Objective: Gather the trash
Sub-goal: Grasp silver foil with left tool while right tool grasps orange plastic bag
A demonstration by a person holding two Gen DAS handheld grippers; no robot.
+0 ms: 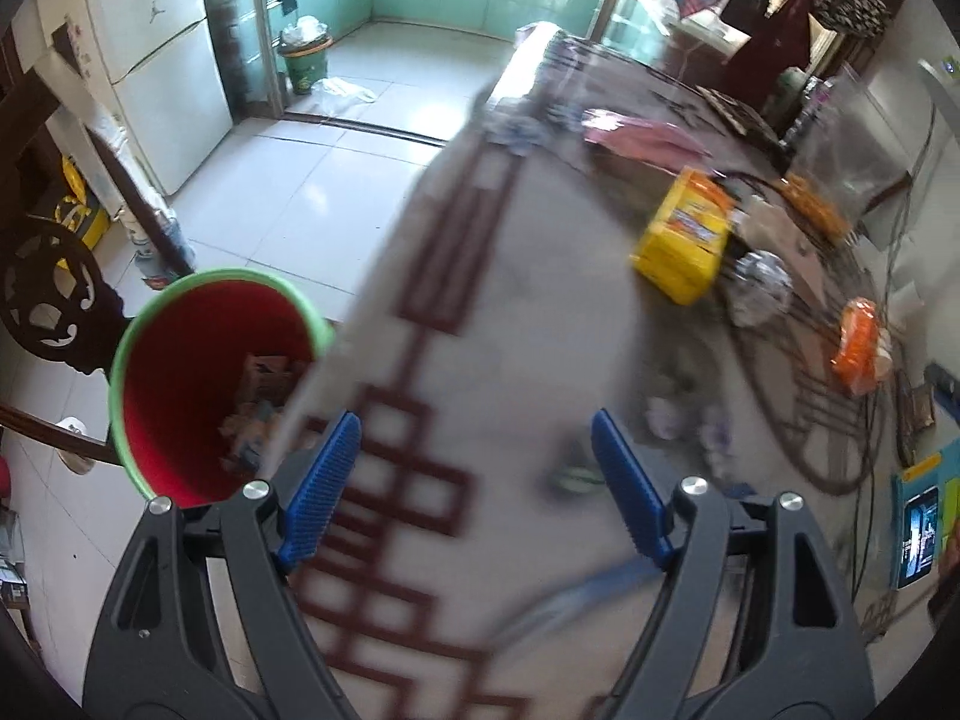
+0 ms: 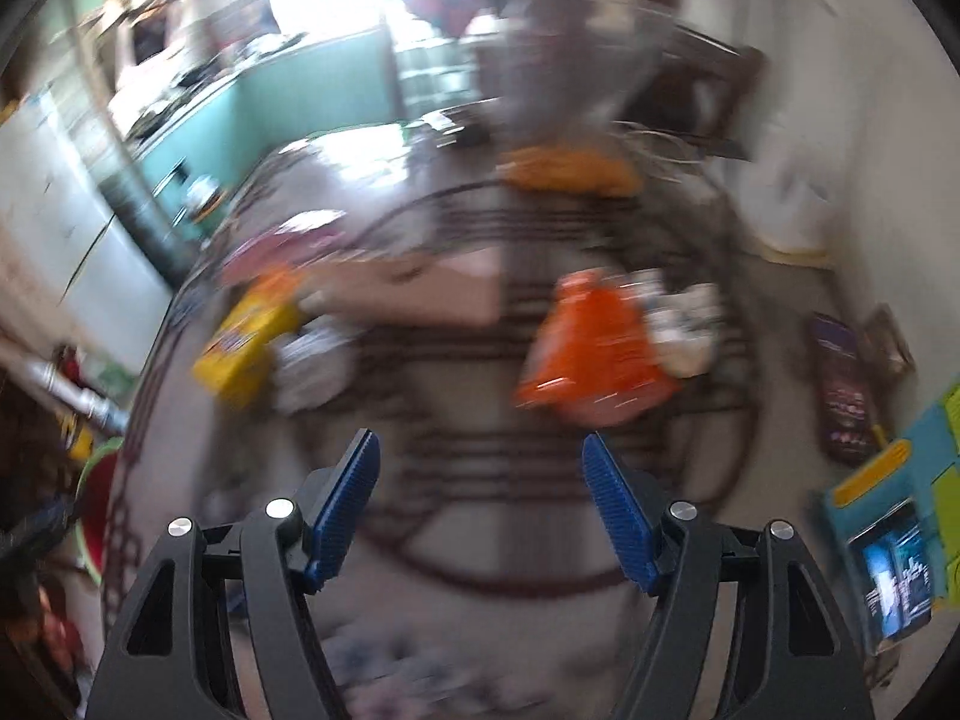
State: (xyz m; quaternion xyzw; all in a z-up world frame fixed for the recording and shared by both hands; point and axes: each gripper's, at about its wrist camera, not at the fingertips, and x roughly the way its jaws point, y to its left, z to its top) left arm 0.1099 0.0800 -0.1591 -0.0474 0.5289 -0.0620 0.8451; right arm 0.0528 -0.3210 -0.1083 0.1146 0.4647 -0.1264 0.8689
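bin point(image 1: 198, 384) left of table point(image 1: 498, 312), trash inside, packets point(image 1: 684, 240) on table

You've got a green-rimmed red plastic bin point(image 1: 198, 384), a yellow snack packet point(image 1: 681, 240), an orange crinkly wrapper point(image 2: 591, 351) and a maroon-fretwork tablecloth point(image 1: 420, 276).

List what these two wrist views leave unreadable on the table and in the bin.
- Red bin with green rim, left wrist view: the table edge covers its right side, so the scraps inside are only partly seen.
- Orange snack bag, right wrist view: motion blur makes the print unreadable.
- Yellow packet, left wrist view: label blurred.
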